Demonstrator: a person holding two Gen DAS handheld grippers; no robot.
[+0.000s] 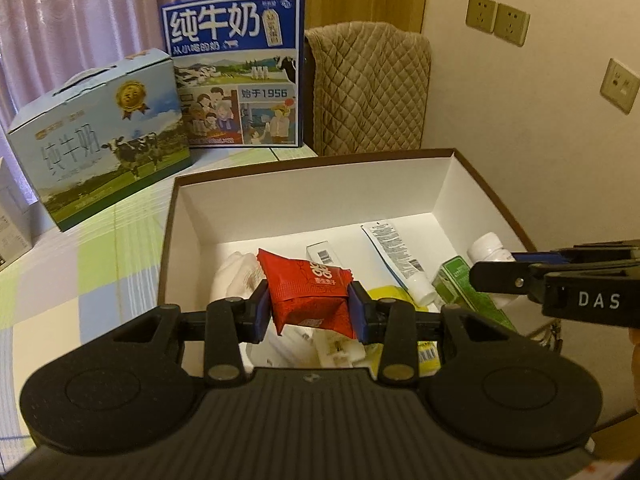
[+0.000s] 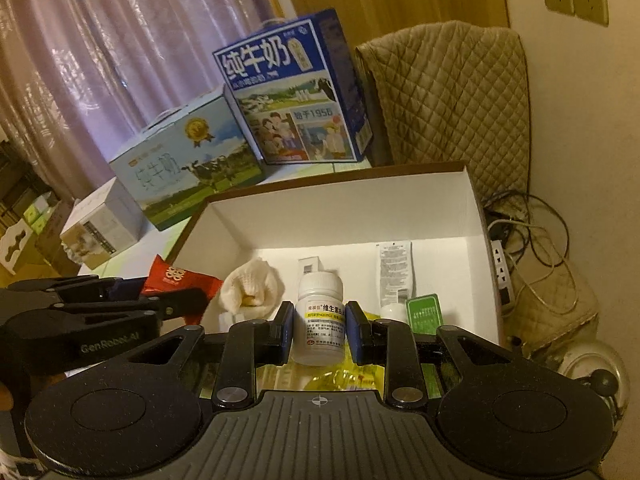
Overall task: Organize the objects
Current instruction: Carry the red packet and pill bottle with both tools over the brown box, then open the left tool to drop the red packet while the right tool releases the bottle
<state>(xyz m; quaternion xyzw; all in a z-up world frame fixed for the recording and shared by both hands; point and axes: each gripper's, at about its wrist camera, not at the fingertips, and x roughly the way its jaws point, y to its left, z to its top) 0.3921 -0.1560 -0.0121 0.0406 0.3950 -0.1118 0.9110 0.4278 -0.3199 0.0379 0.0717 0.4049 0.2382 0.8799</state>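
Left wrist view shows the red snack packet (image 1: 310, 294) pinched between the blue pads of the left gripper (image 1: 311, 309), held above the near part of the open white box (image 1: 304, 196). Right wrist view shows the white pill bottle (image 2: 320, 318) upright and clamped between the pads of the right gripper (image 2: 319, 330), also over the box's near part; the left gripper with its packet appears at the box's left rim there.

Inside the box, a white cloth bundle (image 2: 252, 290) lies toward the left wall, a small barcode carton (image 2: 309, 266) sits near the middle, and a white tube (image 2: 394, 276) lies toward the right wall with its cap pointing to the near side. A green packet (image 2: 423, 312) rests just beside the tube's cap, and yellow packaging (image 2: 340, 380) lies at the near edge under the grippers.

Beyond the box's far left corner stand a light blue milk carton (image 1: 104, 140) and a taller dark blue milk carton (image 1: 236, 76). A quilted beige cover (image 1: 370, 88) hangs behind the box's far wall
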